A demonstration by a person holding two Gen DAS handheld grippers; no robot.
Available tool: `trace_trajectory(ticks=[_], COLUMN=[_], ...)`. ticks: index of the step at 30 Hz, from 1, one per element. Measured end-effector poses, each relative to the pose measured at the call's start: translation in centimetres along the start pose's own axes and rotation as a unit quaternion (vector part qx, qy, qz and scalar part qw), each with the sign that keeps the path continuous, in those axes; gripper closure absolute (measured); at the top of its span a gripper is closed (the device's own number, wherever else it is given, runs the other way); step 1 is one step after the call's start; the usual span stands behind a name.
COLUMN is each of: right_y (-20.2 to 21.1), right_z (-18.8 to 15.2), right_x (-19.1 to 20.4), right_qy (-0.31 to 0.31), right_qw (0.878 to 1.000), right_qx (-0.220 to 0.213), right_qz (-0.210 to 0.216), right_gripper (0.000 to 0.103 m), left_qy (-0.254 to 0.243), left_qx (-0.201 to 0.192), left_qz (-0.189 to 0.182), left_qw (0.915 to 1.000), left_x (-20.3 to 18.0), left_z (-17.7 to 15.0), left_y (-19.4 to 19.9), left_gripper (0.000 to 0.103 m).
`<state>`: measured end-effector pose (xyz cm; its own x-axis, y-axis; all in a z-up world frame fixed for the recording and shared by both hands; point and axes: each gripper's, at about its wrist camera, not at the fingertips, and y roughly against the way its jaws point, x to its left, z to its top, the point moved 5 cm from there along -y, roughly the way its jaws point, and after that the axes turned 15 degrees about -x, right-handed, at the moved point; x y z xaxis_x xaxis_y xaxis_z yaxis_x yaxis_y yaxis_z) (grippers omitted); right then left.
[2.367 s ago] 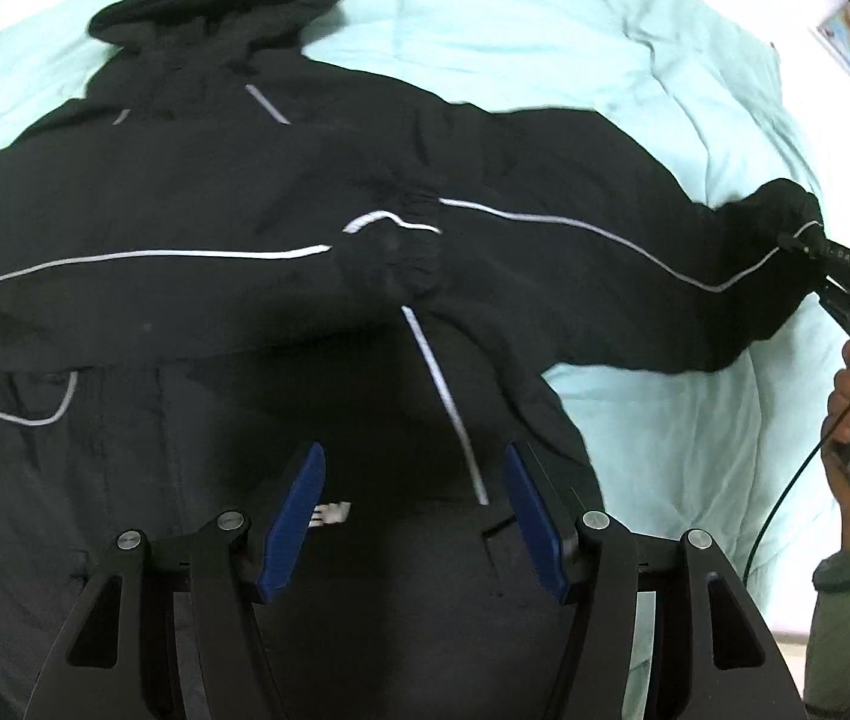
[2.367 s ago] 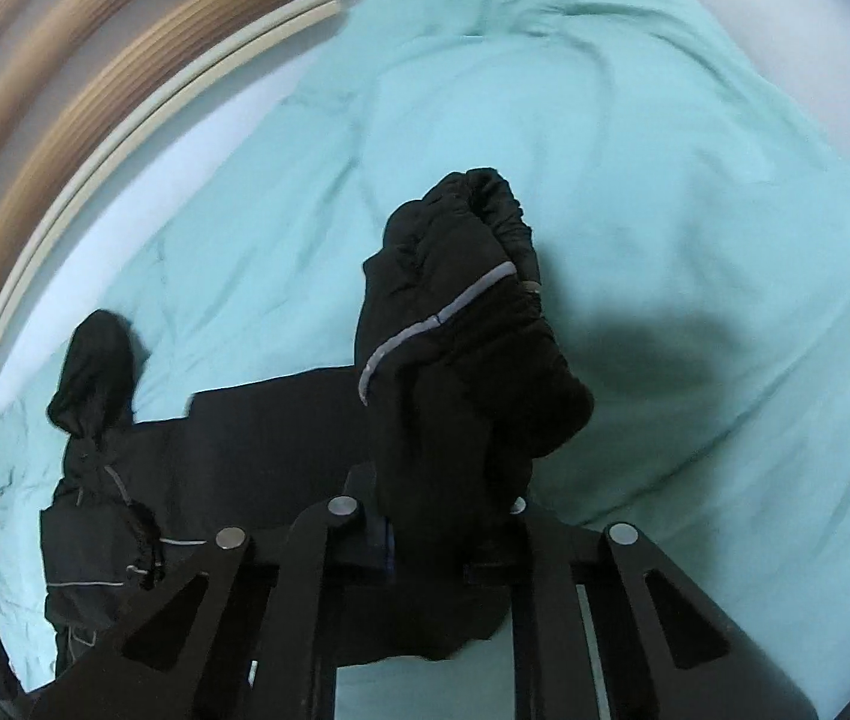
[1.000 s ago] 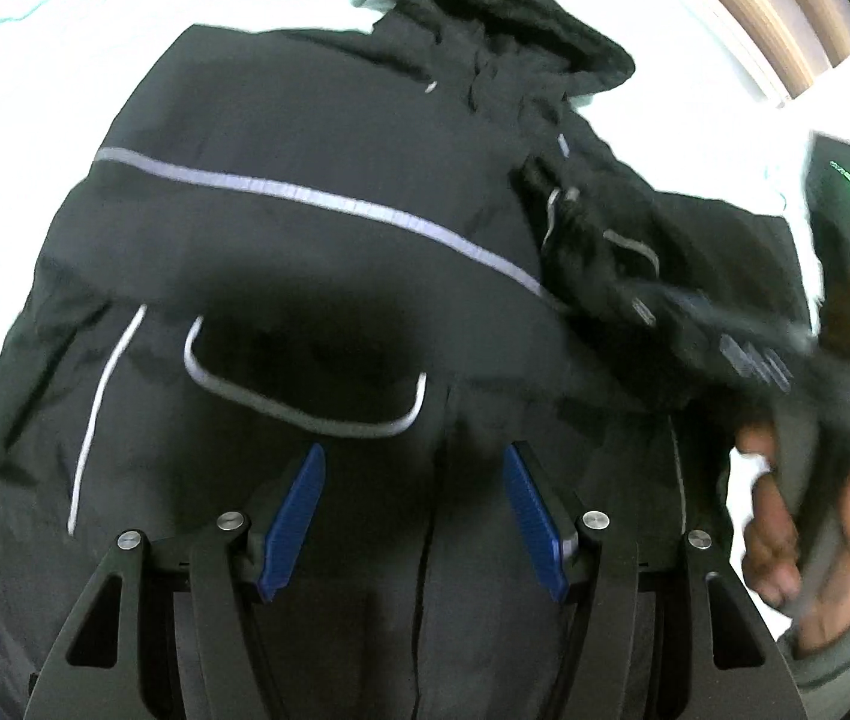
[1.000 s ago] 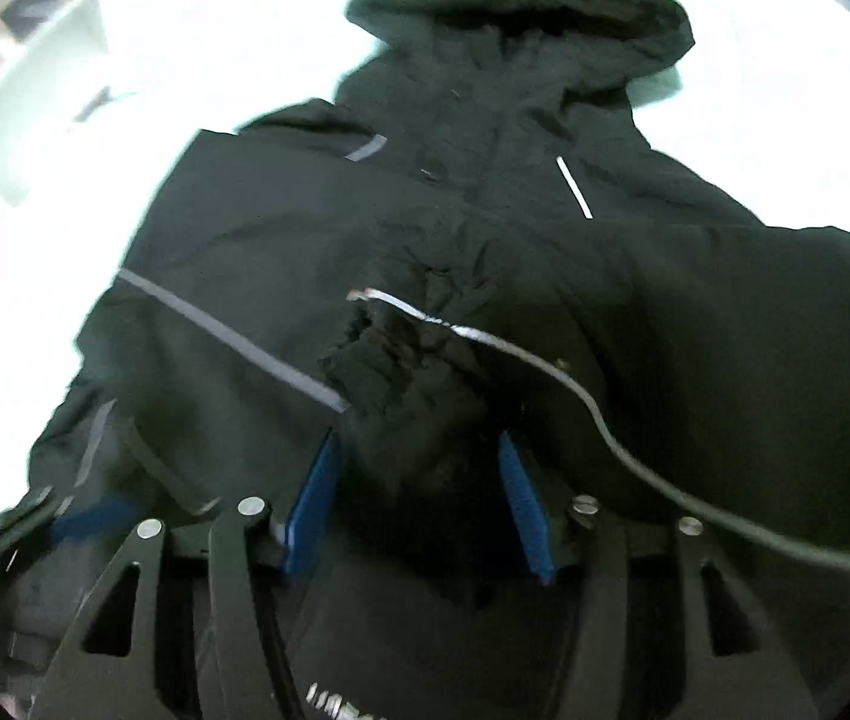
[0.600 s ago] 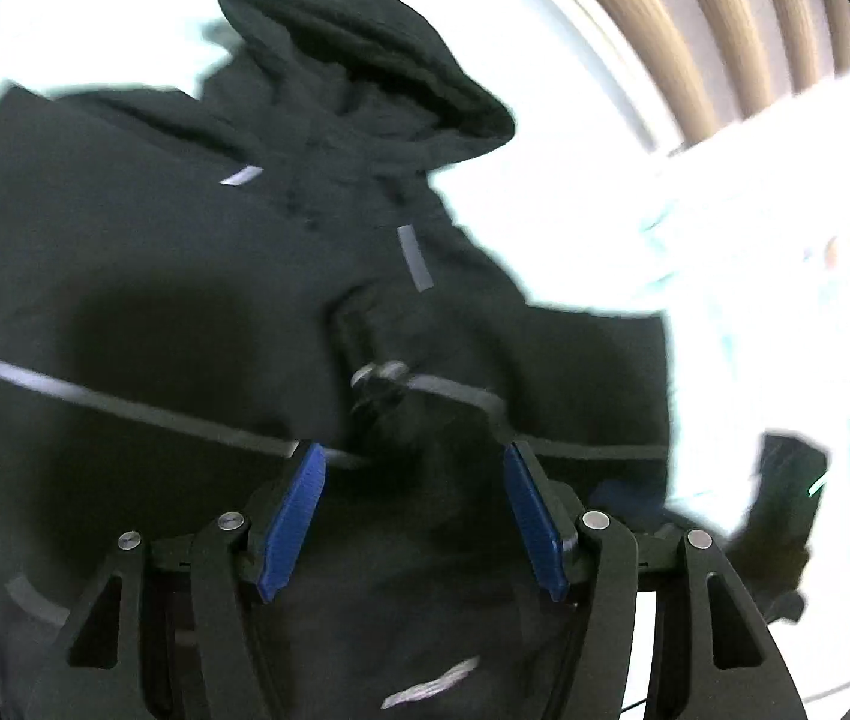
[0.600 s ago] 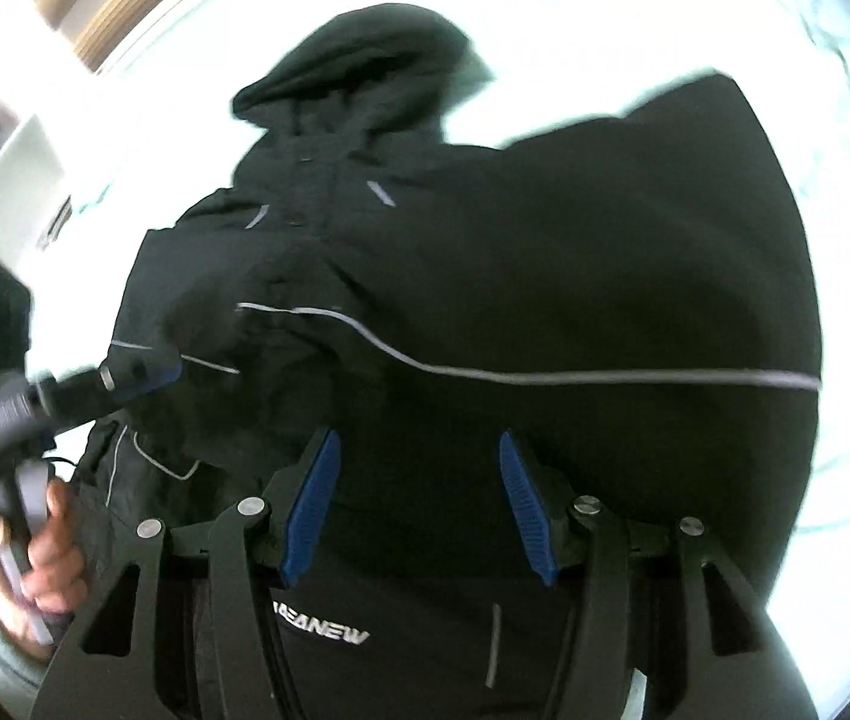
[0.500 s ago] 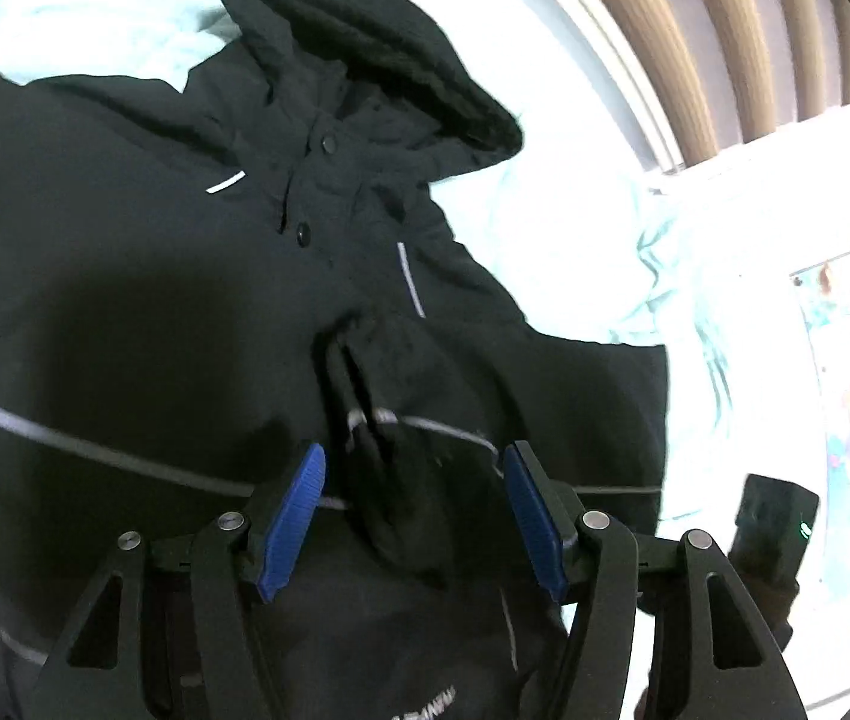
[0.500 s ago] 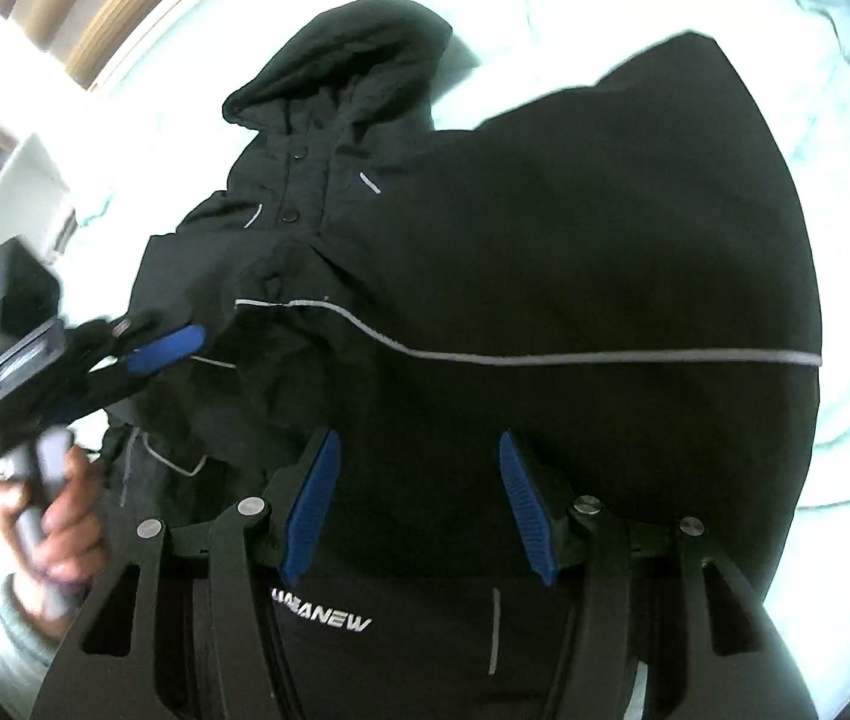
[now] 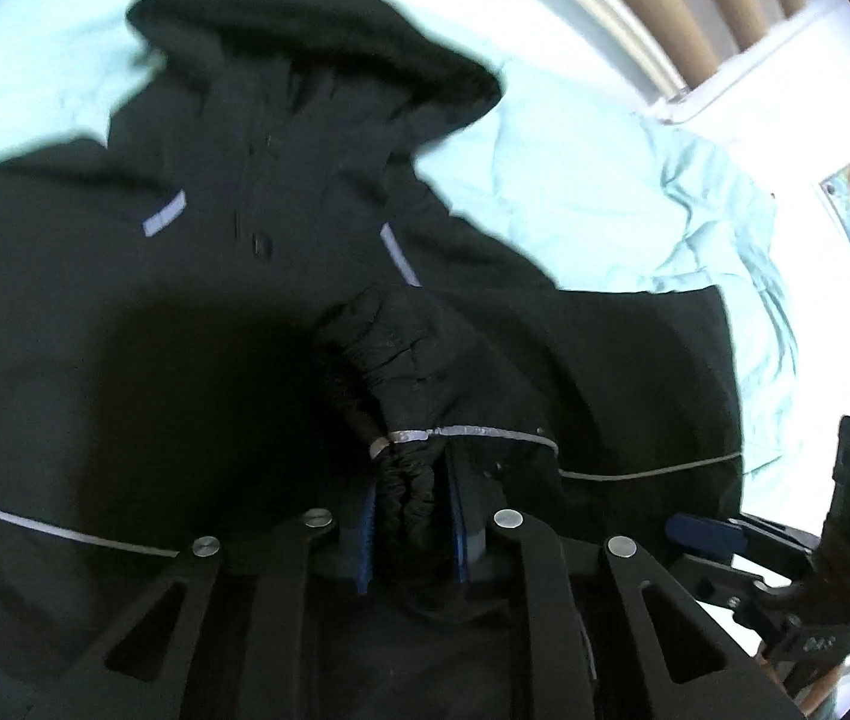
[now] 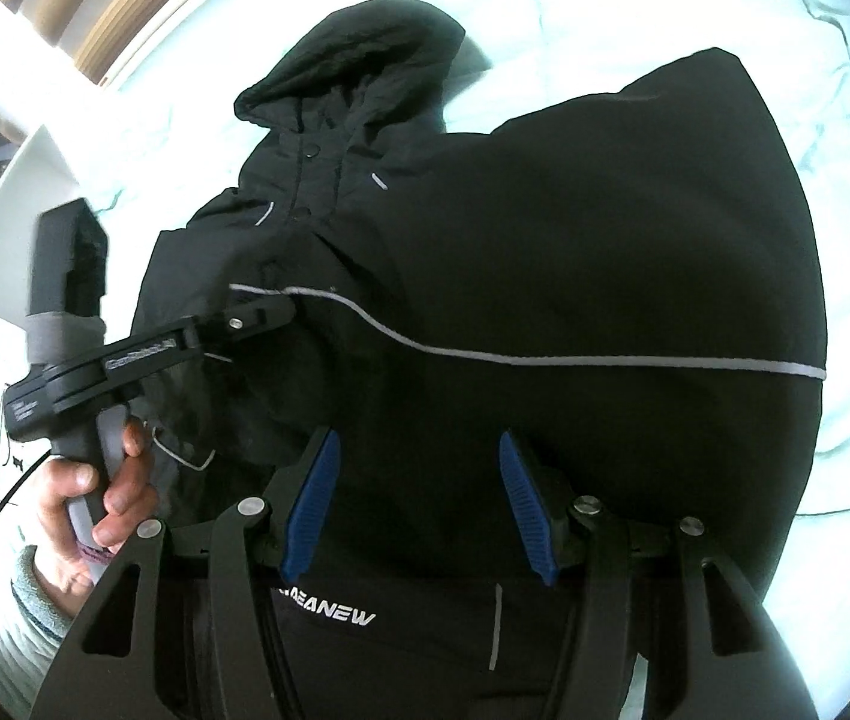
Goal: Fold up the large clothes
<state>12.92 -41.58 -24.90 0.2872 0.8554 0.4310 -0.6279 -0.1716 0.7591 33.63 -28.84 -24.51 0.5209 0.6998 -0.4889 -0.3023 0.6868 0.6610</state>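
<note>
Your left gripper [image 9: 411, 531] had just closed on the sleeve cuff [image 9: 407, 480] of the black jacket [image 10: 544, 276] on the bed [image 9: 592, 204], your right gripper [image 10: 419, 504] open above it; one sleeve lay folded, body unfolded.

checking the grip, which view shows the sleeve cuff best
The left wrist view: the sleeve cuff sits bunched between the left gripper fingers, which have just closed on it. The right wrist view shows only that gripper's side against the jacket.

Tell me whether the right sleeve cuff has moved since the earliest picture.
Yes. The sleeve cuff went from out on the bedspread onto the jacket's chest, below the hood.
</note>
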Motion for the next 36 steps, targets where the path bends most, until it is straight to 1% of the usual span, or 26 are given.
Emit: trace_trajectory(ticks=[2, 5, 9, 11, 13, 15, 16, 18, 19, 20, 22, 23, 24, 25, 28, 30, 31, 32, 33, 34, 35, 36], right_y=[0.4, 0.9, 1.8, 2.4, 2.4, 1.6, 1.1, -0.6, -1.5, -3.0, -5.2, -6.5, -7.7, -8.8, -9.8, -9.7, -9.5, -9.0, -8.6, -7.7, -6.8, -6.2], right_z=[0.2, 0.9, 2.1, 2.8, 3.4, 3.6, 3.7, 3.8, 3.8, 3.7, 3.3, 3.0, 2.6, 2.1, 1.3, 1.2, 1.3, 1.4, 1.6, 1.9, 2.2, 2.3], right_x=[0.1, 0.5, 1.2, 1.5, 1.6, 1.4, 1.3, 1.1, 1.0, 0.8, 0.5, 0.2, -0.2, -0.4, -0.4, -0.5, -0.6, -0.7, -0.7, -0.5, -0.1, 0.4], right_qy=[-0.003, -0.016, 0.003, 0.021, 0.034, 0.038, 0.037, 0.036, 0.037, 0.037, 0.034, 0.028, 0.026, 0.035, 0.068, 0.071, 0.067, 0.060, 0.054, 0.046, 0.039, 0.037], right_qw=[1.000, 0.999, 0.999, 0.998, 0.997, 0.997, 0.997, 0.997, 0.997, 0.996, 0.995, 0.994, 0.992, 0.990, 0.985, 0.985, 0.985, 0.986, 0.987, 0.988, 0.990, 0.991], right_qx=[-0.003, -0.010, -0.033, -0.051, -0.060, -0.059, -0.056, -0.051, -0.048, -0.041, -0.024, -0.011, 0.003, 0.014, 0.018, 0.019, 0.022, 0.025, 0.024, 0.018, 0.009, 0.001], right_qz=[0.007, 0.027, 0.009, -0.008, -0.026, -0.038, -0.041, -0.049, -0.056, -0.072, -0.095, -0.105, -0.121, -0.136, -0.160, -0.159, -0.155, -0.152, -0.150, -0.145, -0.135, -0.126], right_gripper=[0.046, 0.046, 0.046, 0.046, 0.046, 0.046, 0.046, 0.046, 0.046, 0.046, 0.046, 0.046, 0.046, 0.046, 0.046, 0.046, 0.046, 0.046, 0.046, 0.045, 0.045, 0.045], left_qy=[-0.007, -0.014, -0.021, -0.025, -0.019, -0.001, 0.010, 0.019, 0.014, 0.004, 0.004, 0.013, 0.029, 0.052, 0.079, 0.077, 0.069, 0.052, 0.035, 0.013, -0.006, -0.011], left_qx=[-0.022, -0.053, -0.096, -0.113, -0.120, -0.127, -0.127, -0.100, -0.073, -0.052, -0.011, 0.000, 0.002, -0.005, -0.017, -0.020, -0.025, -0.035, -0.045, -0.061, -0.080, -0.094], left_qz=[-0.007, -0.005, 0.015, 0.041, 0.071, 0.103, 0.113, 0.105, 0.109, 0.131, 0.153, 0.159, 0.152, 0.143, 0.134, 0.146, 0.158, 0.173, 0.186, 0.204, 0.219, 0.218], left_qw=[0.9997, 0.9985, 0.9951, 0.9924, 0.9901, 0.9865, 0.9853, 0.9893, 0.9913, 0.9900, 0.9882, 0.9873, 0.9879, 0.9884, 0.9876, 0.9861, 0.9847, 0.9830, 0.9809, 0.9769, 0.9725, 0.9713], left_x=[-0.6, -0.9, 0.6, 2.8, 5.7, 9.1, 10.8, 13.1, 14.4, 15.8, 18.1, 19.2, 19.8, 20.4, 20.2, 19.6, 19.1, 18.3, 17.4, 16.5, 15.5, 14.8], left_z=[0.9, 2.8, 5.6, 6.7, 7.3, 7.8, 7.8, 7.0, 6.2, 5.1, 2.9, 2.0, 1.6, 1.3, 1.2, 1.3, 1.5, 1.6, 2.0, 2.6, 3.1, 3.6], left_y=[1.9, 4.1, 7.7, 9.7, 11.4, 13.2, 13.9, 14.2, 13.5, 12.6, 10.8, 10.0, 9.6, 9.6, 10.4, 11.1, 11.7, 12.6, 13.2, 14.0, 14.9, 15.6], left_gripper=[0.084, 0.085, 0.085, 0.085, 0.085, 0.085, 0.085, 0.084, 0.084, 0.084, 0.083, 0.080, 0.080, 0.080, 0.078, 0.074, 0.072, 0.069, 0.068, 0.068, 0.065, 0.060])
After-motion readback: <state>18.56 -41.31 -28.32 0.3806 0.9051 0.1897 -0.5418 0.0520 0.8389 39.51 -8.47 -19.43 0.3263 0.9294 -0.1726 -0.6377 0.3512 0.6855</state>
